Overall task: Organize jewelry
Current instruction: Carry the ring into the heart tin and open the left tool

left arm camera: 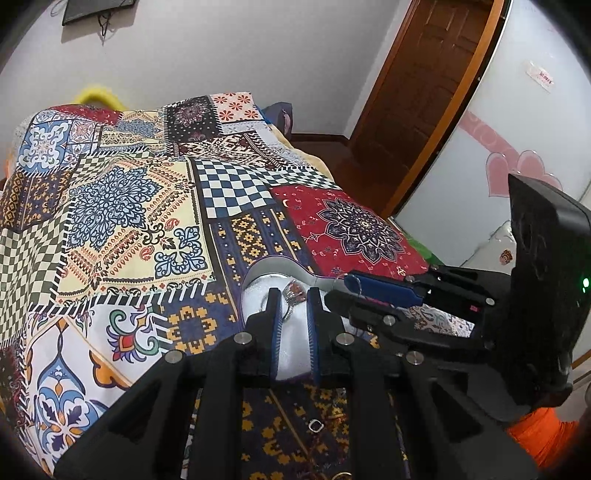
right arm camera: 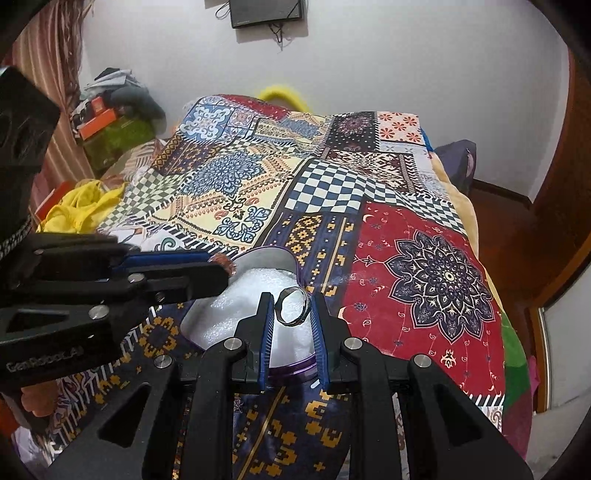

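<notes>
We saw a bed under a patchwork quilt (right arm camera: 436,273) filling both views, its red mandala panel at three o'clock in the right wrist view. A wooden door (left arm camera: 417,96) stood at one o'clock in the left wrist view, and a dark screen (right arm camera: 267,13) hung on the wall at twelve o'clock in the right wrist view. Clutter and a yellow cloth (right arm camera: 79,210) lay beside the bed at nine o'clock there.

On the quilt, near the middle of both views, sat a heart-shaped box (right arm camera: 258,258) with a purple rim, open and lined with white foam (right arm camera: 255,295).

The right gripper (right arm camera: 292,310) hovered over the box, its blue-padded fingers (right arm camera: 266,332) clamped on a silver ring (right arm camera: 291,305), which stood on edge between the pads above the foam. In the left wrist view this gripper reached in from three o'clock.

The left gripper (left arm camera: 293,299) also pointed into the box; its fingers (left arm camera: 275,325) were close together around a small ring with a reddish stone (left arm camera: 294,291), just above the foam. In the right wrist view it came in from nine o'clock, with the reddish piece showing at its tip by the box rim.

At six o'clock in the left wrist view, a small silver ring (left arm camera: 315,426) lay on the quilt below the gripper, and a gold ring (left arm camera: 341,475) showed partly at the bottom edge.
</notes>
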`<state>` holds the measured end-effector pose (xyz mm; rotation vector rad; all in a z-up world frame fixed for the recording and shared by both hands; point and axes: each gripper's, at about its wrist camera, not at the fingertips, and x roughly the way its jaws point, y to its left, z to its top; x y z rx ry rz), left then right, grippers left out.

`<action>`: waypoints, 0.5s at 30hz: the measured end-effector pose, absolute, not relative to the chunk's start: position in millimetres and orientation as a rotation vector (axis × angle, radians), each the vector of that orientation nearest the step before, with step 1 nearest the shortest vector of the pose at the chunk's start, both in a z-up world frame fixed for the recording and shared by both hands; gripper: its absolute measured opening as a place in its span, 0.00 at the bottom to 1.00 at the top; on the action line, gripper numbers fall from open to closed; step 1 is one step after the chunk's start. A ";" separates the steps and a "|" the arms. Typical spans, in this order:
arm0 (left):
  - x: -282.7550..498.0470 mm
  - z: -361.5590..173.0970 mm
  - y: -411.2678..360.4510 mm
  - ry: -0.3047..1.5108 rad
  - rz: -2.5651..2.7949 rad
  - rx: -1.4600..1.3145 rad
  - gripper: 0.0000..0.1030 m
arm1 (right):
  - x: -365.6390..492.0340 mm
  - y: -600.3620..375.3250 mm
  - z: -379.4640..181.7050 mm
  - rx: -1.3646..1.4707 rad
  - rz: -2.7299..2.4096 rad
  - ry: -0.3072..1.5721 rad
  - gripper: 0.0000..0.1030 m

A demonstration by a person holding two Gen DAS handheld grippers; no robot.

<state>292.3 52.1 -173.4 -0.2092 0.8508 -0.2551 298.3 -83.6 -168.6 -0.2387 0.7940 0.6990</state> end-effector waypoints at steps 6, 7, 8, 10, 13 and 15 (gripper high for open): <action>297.4 -174.3 55.8 0.876 -0.257 -0.233 0.11 | 301.4 -80.6 -173.7 -0.264 0.694 0.817 0.17; 297.0 -173.8 57.2 0.876 -0.250 -0.236 0.11 | 301.7 -80.3 -174.6 -0.268 0.693 0.824 0.17; 296.2 -173.0 58.3 0.875 -0.245 -0.236 0.11 | 301.9 -79.5 -175.4 -0.271 0.693 0.829 0.18; 291.7 -170.1 60.1 0.864 -0.229 -0.223 0.11 | 301.1 -79.1 -175.1 -0.273 0.693 0.833 0.19; 283.8 -165.3 61.0 0.853 -0.207 -0.197 0.19 | 299.1 -79.1 -172.5 -0.268 0.691 0.834 0.27; 277.7 -162.3 62.0 0.849 -0.196 -0.189 0.23 | 296.1 -80.8 -168.9 -0.265 0.682 0.825 0.30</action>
